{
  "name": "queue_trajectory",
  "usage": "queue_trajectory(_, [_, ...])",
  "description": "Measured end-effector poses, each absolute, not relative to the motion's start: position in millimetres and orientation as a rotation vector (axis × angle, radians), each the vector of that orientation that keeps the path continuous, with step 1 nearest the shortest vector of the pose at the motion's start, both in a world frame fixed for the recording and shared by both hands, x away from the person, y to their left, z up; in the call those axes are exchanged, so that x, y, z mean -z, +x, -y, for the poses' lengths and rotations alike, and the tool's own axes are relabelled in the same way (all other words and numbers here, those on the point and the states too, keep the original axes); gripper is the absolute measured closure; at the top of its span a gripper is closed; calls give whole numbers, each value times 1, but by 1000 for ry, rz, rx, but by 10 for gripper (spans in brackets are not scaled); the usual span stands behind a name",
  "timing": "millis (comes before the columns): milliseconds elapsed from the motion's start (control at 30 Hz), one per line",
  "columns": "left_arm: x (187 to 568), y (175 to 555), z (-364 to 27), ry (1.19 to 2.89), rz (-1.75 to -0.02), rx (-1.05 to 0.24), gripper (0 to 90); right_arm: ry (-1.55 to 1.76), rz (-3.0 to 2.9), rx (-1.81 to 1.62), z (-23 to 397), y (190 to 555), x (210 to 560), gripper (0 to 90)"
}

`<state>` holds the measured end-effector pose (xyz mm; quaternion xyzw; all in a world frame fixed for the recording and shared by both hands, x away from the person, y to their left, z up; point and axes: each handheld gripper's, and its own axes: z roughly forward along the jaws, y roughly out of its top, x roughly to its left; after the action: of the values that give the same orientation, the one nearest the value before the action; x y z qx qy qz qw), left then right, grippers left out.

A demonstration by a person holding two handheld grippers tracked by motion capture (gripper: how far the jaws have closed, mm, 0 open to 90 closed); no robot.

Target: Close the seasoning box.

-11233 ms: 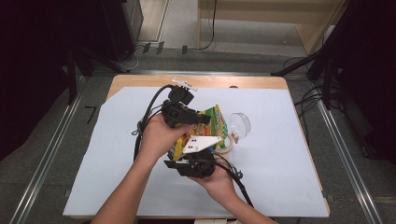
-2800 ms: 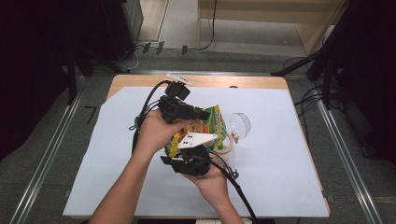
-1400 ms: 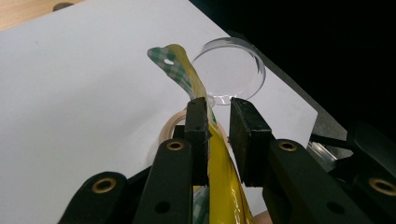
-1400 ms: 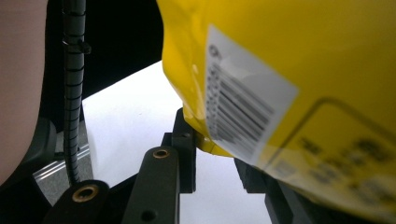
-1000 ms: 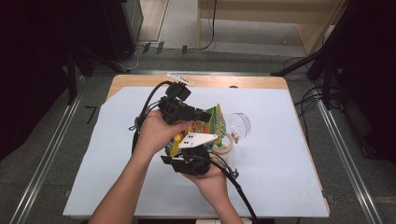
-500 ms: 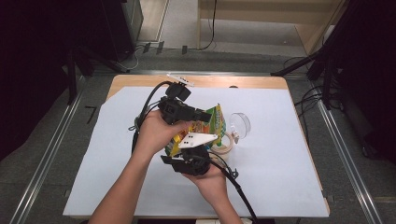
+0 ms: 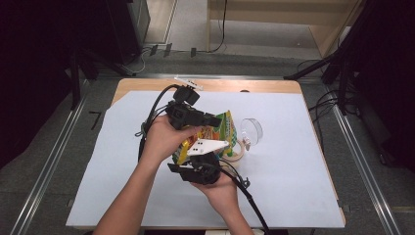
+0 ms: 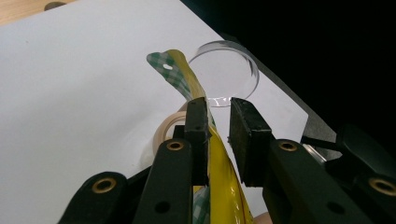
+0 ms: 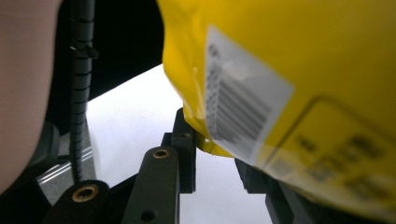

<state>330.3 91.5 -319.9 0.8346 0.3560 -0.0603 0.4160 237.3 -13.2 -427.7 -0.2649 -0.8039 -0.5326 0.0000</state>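
A yellow snack bag [image 7: 222, 128] with a green checked top is held off the table between both grippers. My left gripper [image 7: 215, 120] reaches in from the left, and in the left gripper view its jaws [image 8: 217, 112] stand close together on the bag's thin upper edge [image 8: 180, 74]. My right gripper [image 7: 203, 155] sits below the bag, under its white plate. In the right gripper view the bag's barcode side [image 9: 289, 65] looms close, its lower corner sits between the jaws [image 9: 212, 140], and the bag hides the right-hand jaw.
A clear round container [image 7: 251, 129] lies on the white sheet [image 7: 293, 186] just right of the bag, with a roll of tape [image 7: 236, 152] beside it. Cables trail from both grippers. The wooden table edge [image 7: 254, 85] runs along the far side.
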Motion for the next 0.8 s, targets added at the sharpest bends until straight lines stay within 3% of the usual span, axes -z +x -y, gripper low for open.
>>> queue_trajectory(800, [320,331,-93,2094,-898,149,779,-826,2529,1669,12,237,427,726])
